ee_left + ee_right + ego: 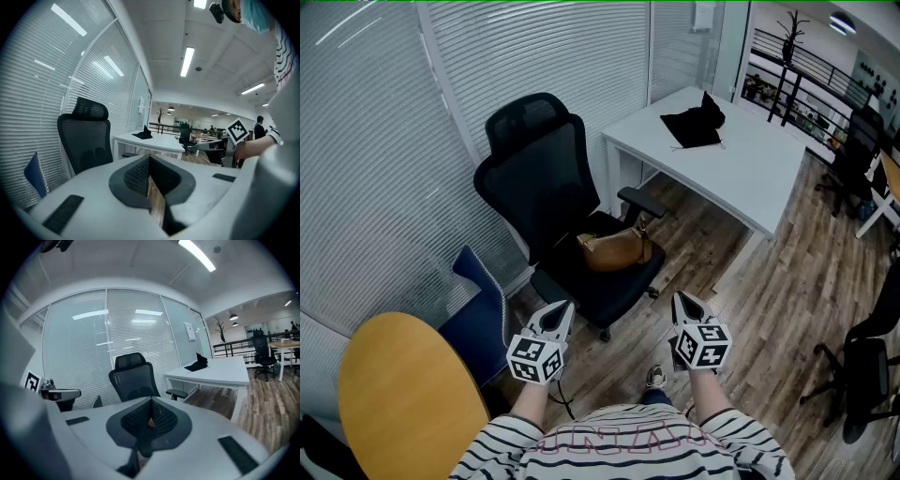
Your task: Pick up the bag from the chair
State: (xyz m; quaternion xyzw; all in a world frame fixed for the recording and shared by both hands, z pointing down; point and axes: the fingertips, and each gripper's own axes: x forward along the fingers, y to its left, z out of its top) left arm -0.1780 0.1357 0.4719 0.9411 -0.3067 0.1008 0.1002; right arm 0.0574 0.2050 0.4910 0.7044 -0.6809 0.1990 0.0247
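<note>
Standing in a striped shirt [628, 441], the person holds both tools low and side by side, each tilted a little downward. The left gripper [562, 309] has its jaws clenched together with nothing between them, and the right gripper [683, 302] is closed and empty in the same way. A shoe [656, 377] shows on the wood floor [769, 309] between the two arms. At the near left sits a round yellow table [403, 403], with a blue chair [483, 323] just beyond it against the blinds [384, 141]. Ahead of the grippers, and apart from them, stands the black chair [539, 178], its mesh back toward the blinds and its seat facing the person. The bag [614, 249], tan and slouched, lies on that seat near the right armrest, its strap draped beside it; neither tool touches it. Farther off to the right is a white desk [741, 164] carrying a black cloth item [694, 124], and past it, more office chairs and a railing.
</note>
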